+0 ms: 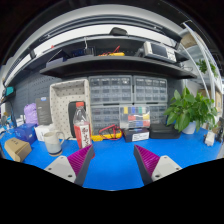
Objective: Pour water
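Blue table (pixel 112 160), gripper (pixel 112 162) low over it, fingers (pixel 76 160) spread apart, nothing between them. Bottle (pixel 81 125) with red label stands beyond the left finger, white cup (pixel 53 141) just left of it. Plant (pixel 187 110) far right, shelves behind.

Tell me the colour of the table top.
Blue; the table shows in the gripper view, beyond the open, empty claw.
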The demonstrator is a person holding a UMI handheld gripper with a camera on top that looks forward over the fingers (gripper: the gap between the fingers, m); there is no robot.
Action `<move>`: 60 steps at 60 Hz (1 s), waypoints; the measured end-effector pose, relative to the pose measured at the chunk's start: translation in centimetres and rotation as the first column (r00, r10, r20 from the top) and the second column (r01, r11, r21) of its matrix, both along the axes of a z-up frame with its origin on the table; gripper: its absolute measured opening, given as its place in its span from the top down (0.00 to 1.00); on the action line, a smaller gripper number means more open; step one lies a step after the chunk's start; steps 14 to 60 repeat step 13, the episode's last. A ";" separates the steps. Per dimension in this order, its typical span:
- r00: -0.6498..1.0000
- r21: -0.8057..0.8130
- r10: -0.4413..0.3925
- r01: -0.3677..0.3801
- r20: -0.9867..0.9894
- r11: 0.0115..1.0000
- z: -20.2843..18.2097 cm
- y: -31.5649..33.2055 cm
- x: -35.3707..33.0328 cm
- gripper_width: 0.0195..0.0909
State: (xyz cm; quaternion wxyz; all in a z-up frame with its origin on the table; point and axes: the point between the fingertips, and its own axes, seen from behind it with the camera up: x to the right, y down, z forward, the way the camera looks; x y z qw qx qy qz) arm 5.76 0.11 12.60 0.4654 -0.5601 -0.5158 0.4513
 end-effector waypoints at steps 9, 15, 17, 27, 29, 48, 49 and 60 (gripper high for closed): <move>1.000 -0.001 -0.013 0.013 0.007 1.000 -0.2 0.3 0.4 0.11; 1.000 0.004 -0.015 0.015 0.006 1.000 -0.3 0.4 0.5 0.12; 1.000 0.004 -0.015 0.015 0.006 1.000 -0.3 0.4 0.5 0.12; 1.000 0.004 -0.015 0.015 0.006 1.000 -0.3 0.4 0.5 0.12; 1.000 0.004 -0.015 0.015 0.006 1.000 -0.3 0.4 0.5 0.12; 1.000 0.004 -0.015 0.015 0.006 1.000 -0.3 0.4 0.5 0.12; 1.000 0.004 -0.015 0.015 0.006 1.000 -0.3 0.4 0.5 0.12; 1.000 0.004 -0.015 0.015 0.006 1.000 -0.3 0.4 0.5 0.12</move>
